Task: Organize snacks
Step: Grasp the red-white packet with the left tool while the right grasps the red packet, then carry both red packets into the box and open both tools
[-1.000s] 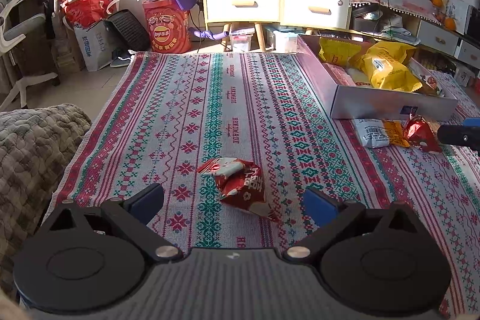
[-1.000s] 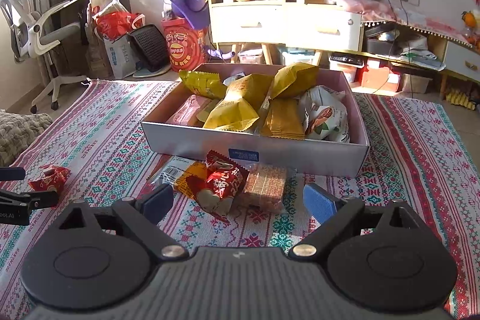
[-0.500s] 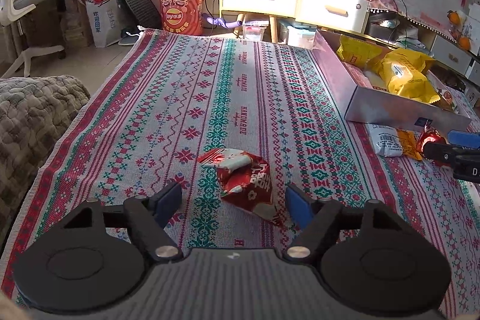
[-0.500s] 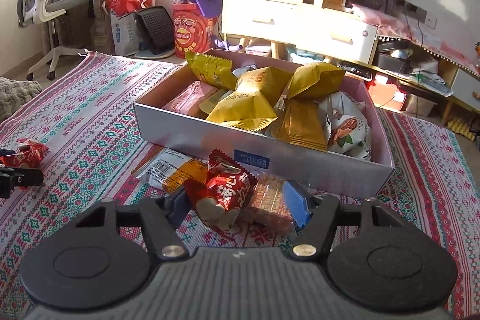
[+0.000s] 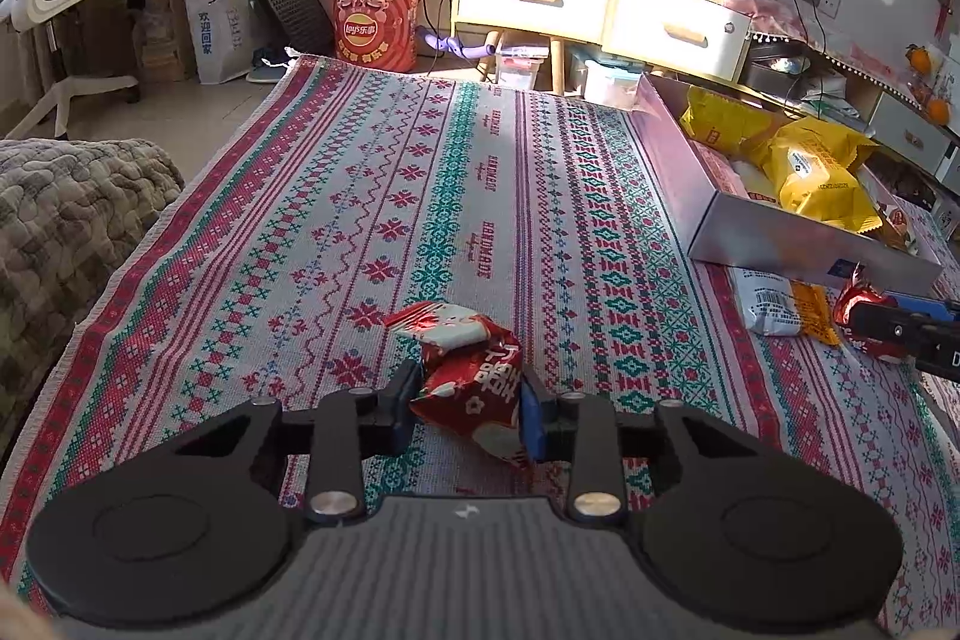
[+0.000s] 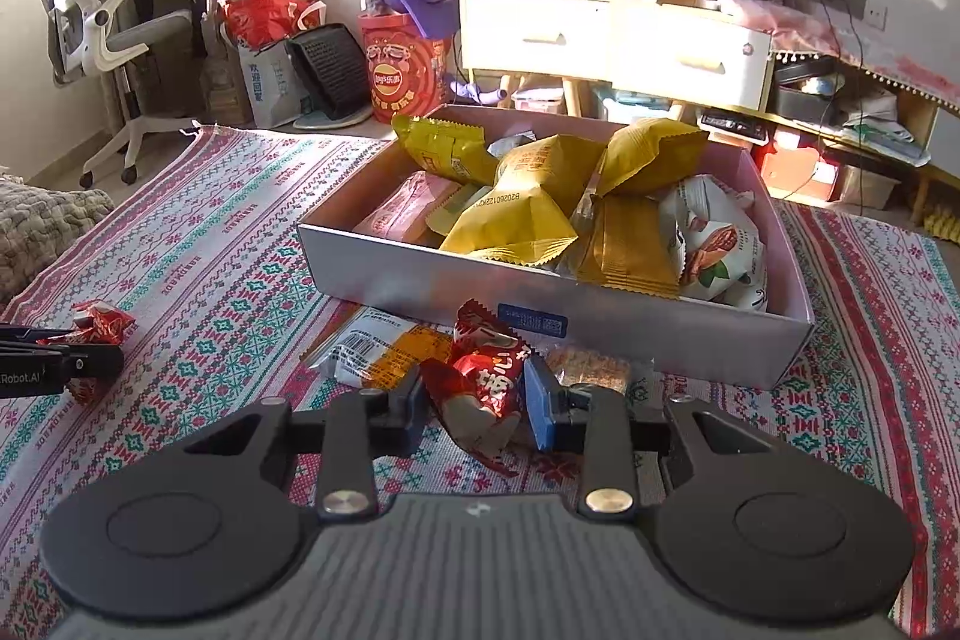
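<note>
My left gripper (image 5: 468,406) is shut on a red snack packet (image 5: 474,376) that lies on the patterned cloth (image 5: 360,232). My right gripper (image 6: 480,400) is shut on a second red snack packet (image 6: 489,379), just in front of the grey box (image 6: 600,322). The box holds several yellow, pink and white snack bags (image 6: 522,214). A white-and-orange packet (image 6: 384,352) and a brown cracker bar (image 6: 591,370) lie beside the right gripper. In the left wrist view the box (image 5: 774,238) is at the right, and the right gripper (image 5: 900,328) shows there.
A quilted cushion (image 5: 66,214) lies at the cloth's left edge. Behind the cloth stand a red Lay's bucket (image 5: 375,16), bags, an office chair (image 6: 90,34) and a shelf unit with drawers (image 6: 600,34). The left gripper (image 6: 54,358) shows at the right wrist view's left edge.
Both grippers have moved forward and closed, each onto the red packet that lay between its open fingers.
</note>
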The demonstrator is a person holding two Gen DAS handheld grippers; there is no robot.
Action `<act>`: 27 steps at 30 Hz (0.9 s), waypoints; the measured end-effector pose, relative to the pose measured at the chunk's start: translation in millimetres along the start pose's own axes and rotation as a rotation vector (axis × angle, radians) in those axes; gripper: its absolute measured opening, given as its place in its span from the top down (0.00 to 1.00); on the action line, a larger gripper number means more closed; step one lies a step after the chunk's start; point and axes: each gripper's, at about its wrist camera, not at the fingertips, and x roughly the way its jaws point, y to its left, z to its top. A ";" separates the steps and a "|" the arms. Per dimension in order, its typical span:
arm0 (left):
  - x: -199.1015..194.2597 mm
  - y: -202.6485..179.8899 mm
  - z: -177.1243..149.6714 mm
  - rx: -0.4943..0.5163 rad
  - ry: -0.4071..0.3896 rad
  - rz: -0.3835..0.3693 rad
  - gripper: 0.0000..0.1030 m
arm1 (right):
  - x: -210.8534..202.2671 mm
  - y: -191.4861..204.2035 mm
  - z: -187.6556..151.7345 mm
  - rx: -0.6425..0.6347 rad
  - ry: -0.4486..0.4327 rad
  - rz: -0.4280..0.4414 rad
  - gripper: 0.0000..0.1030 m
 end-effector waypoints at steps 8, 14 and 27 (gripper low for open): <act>-0.5 -3.6 0.6 -0.007 0.011 -0.026 0.62 | -0.3 -15.5 5.1 0.152 0.029 0.066 0.72; -1.9 -12.0 -1.7 0.010 0.018 -0.054 0.62 | 0.2 -9.1 4.1 0.122 0.038 0.070 0.71; -3.0 -24.0 -3.9 0.040 0.026 -0.085 0.62 | 7.8 -7.4 -0.5 0.102 0.060 0.032 0.70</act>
